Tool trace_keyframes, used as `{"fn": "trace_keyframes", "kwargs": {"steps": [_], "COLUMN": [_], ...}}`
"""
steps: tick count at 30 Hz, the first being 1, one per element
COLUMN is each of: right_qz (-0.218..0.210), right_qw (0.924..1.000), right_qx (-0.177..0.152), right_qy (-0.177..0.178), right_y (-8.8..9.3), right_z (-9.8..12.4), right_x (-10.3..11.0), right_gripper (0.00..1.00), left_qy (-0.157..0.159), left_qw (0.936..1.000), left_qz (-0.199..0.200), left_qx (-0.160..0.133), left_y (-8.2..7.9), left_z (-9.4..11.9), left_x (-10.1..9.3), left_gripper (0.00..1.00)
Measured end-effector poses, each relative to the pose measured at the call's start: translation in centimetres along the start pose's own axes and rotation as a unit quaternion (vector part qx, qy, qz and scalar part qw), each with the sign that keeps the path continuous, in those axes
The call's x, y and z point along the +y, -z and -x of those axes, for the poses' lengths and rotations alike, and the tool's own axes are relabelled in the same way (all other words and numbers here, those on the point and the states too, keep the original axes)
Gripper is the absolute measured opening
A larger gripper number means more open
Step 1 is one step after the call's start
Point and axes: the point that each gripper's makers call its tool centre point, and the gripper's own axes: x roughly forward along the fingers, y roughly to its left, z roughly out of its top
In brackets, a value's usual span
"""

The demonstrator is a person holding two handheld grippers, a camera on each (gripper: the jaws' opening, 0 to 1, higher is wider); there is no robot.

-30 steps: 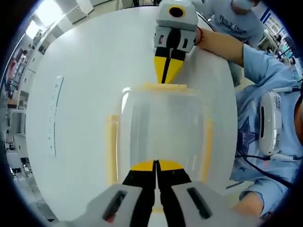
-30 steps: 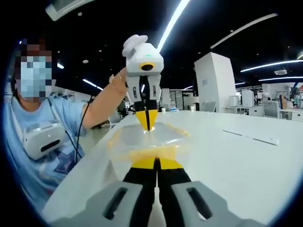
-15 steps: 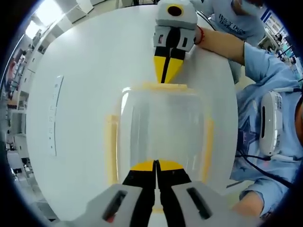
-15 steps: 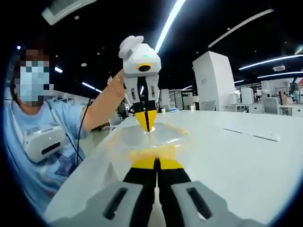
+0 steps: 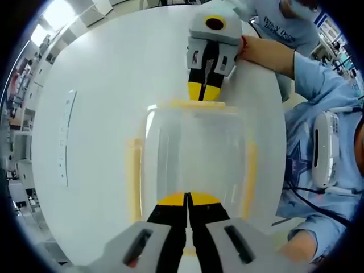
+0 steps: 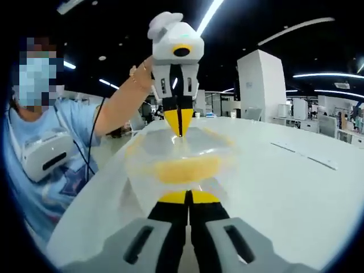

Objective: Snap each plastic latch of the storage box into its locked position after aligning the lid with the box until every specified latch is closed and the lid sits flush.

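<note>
Since a second ago our right gripper [image 5: 206, 91] has tipped down onto the far latch [image 5: 196, 104], its yellow tips now lower against that edge; in its own view the box looms larger and closer under the camera. Our left gripper [image 5: 187, 200] has stayed put.

Nearest in the left gripper view, the left jaws are pressed together with nothing between them, their tips resting on the near edge of the lid [image 5: 196, 153]. The box [image 5: 193, 162] sits in the middle of the white table [image 5: 102, 102], clear-walled, with yellow latches along its sides [image 5: 133, 176] and ends. At its far end the right gripper's jaws are also closed on nothing, tips touching the latch. Beyond that are a sleeve [image 5: 318, 85] and the person's arm.

In the right gripper view the right jaws [image 6: 187, 199] meet just before the near yellow latch [image 6: 181, 168], and the left gripper [image 6: 179, 122] stands tip-down on the far side of the lid.

We judge the box light, thin and slightly flexible, with a smooth lid likely to slip under hard tips. It would probably skate on the table if pushed from one end, so bracing it from the opposite end makes sense. Each latch is best pressed on its outer flap, near the middle. Whether any latch is fully snapped we cannot tell.
</note>
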Motion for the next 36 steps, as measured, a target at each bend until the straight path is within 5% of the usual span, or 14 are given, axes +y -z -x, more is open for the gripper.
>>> {"fn": "trace_keyframes", "kwargs": {"steps": [14,19,25,36], "right_qz": [0.005,0.052,0.034,0.074], "right_qw": [0.9995,0.9936,0.9939,0.9867], "right_qx": [0.021,0.091,0.051,0.059], "right_qy": [0.02,0.043,0.092,0.132], "right_y": [0.3,2.5,0.4,-2.7], "right_z": [-0.2,-0.7,0.3,1.5], "right_x": [0.2,-0.6,-2.6,-4.4], "right_gripper": [0.0,0.0,0.0,0.0], "left_qy": [0.009,0.011,0.018,0.029], "left_qw": [0.9999,0.9999,0.9996,0.9985], "left_qz": [0.011,0.006,0.014,0.019], "left_qx": [0.002,0.006,-0.015,-0.041], "left_y": [-0.2,-0.2,-0.2,-0.3], "left_z": [0.2,0.4,0.5,0.6], "left_x": [-1.1,-1.1,-1.1,-0.7], "left_gripper": [0.0,0.0,0.0,0.0]}}
